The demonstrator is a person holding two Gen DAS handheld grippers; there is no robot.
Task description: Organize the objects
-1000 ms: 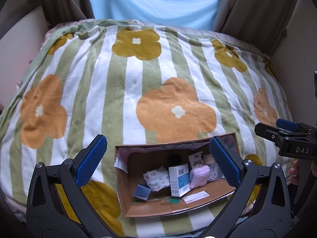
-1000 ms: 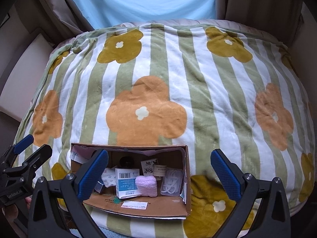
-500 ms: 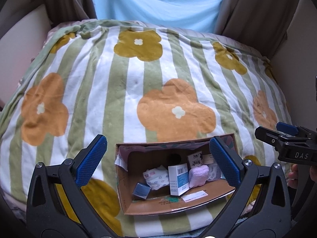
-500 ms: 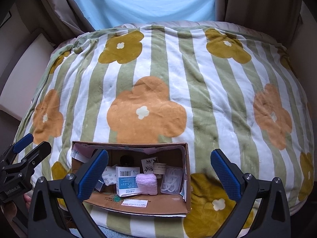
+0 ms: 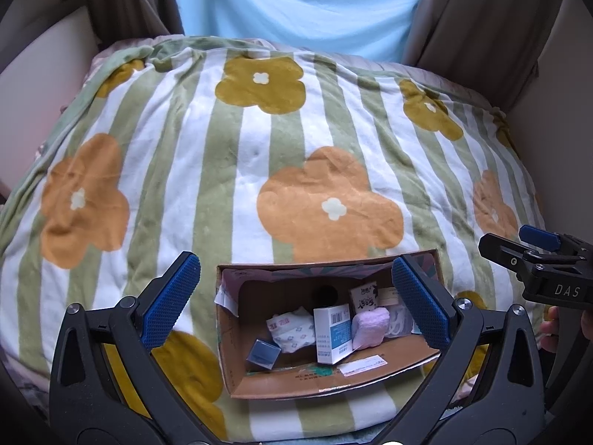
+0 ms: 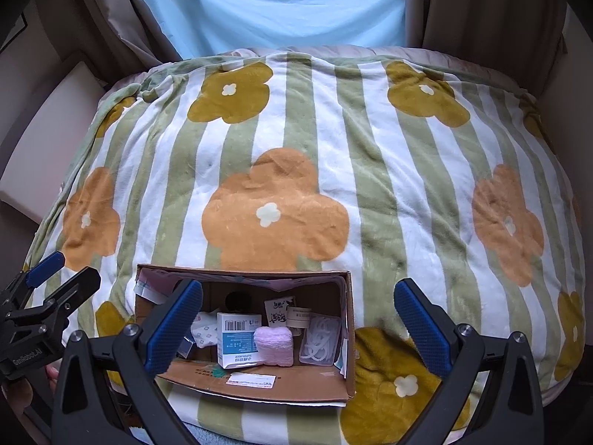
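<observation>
An open cardboard box [image 5: 296, 383] sits on the near edge of a flowered striped blanket [image 5: 207, 170]. Inside lie a white-and-blue carton [image 5: 331, 333], a pink fluffy pad [image 5: 370, 328], a patterned white packet [image 5: 292, 332], a small dark blue cube [image 5: 264, 352], a clear bag of white loops [image 6: 320, 339] and a small printed card [image 6: 280, 311]. My left gripper [image 5: 296, 300] is open and empty, held above the box. My right gripper [image 6: 298, 319] is open and empty, above the box's right end [image 6: 346, 333]. Each gripper shows at the other view's edge.
The blanket [image 6: 333, 170] covers a mattress that fills the middle. Brown curtains [image 5: 481, 11] and a pale blue pane [image 5: 296, 0] stand at the far side. Beige padded walls [image 6: 44, 118] flank the bed. A white label [image 6: 250, 381] lies on the box's front flap.
Both views have shifted slightly: the box sits a little lower and the far curtains show more. Both grippers stay open. Nothing in the box has moved.
</observation>
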